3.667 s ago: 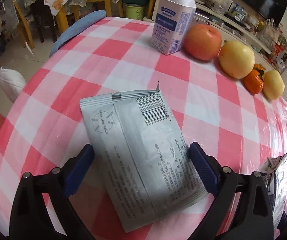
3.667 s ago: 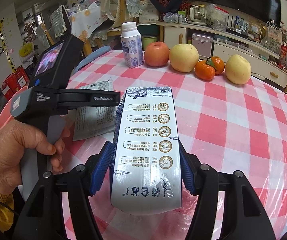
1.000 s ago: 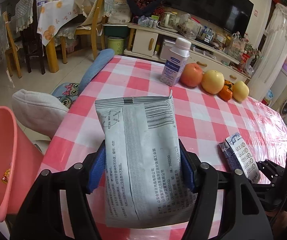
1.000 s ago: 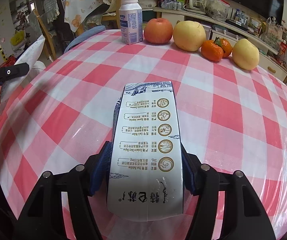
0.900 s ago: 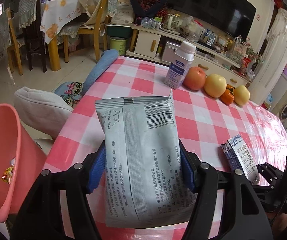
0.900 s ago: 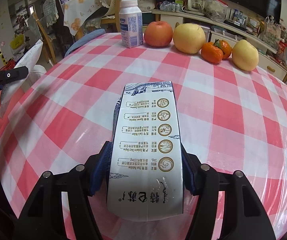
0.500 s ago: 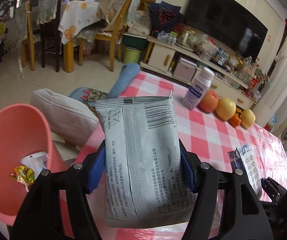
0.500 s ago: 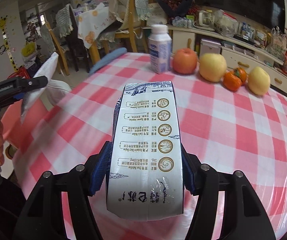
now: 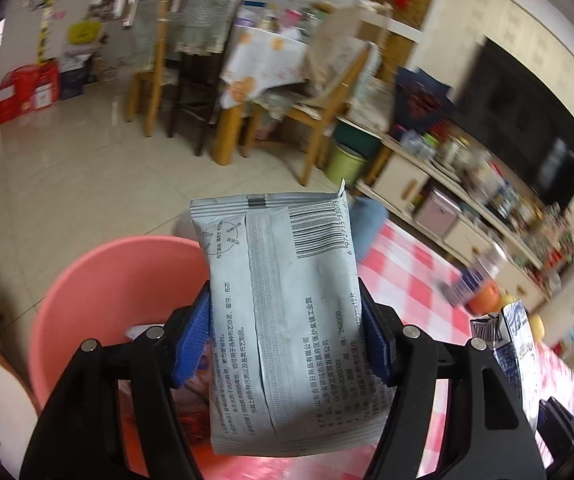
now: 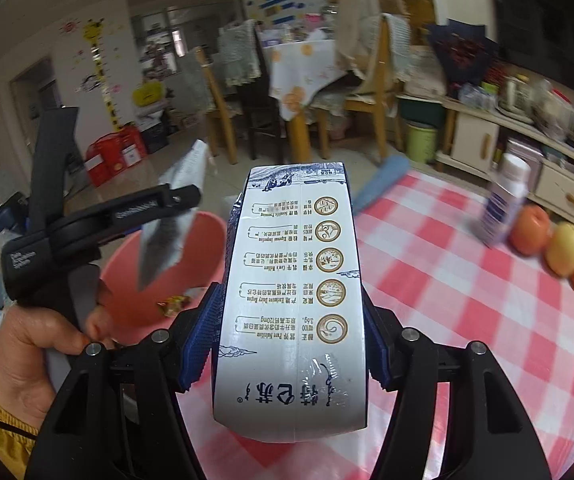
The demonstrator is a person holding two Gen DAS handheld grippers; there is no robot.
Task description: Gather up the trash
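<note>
Trash, left wrist view: left claw (image 9: 287,340) grips one grey wrapper (image 9: 283,320), carried off the bench (image 9: 407,276) in the last second; it now hangs above one pink bin (image 9: 99,280), ready for release.
Trash, right wrist view: right claw (image 10: 287,344) grips one milk carton (image 10: 293,300) near that bin; drop pending.

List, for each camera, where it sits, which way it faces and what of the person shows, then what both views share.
Left wrist: on the left gripper, looking down over the grey packet into the pink bin; no body shows.
Right wrist: on the right gripper, facing across the checked table past the milk carton; the left hand shows.
Shared: packet, bin, carton, table.
</note>
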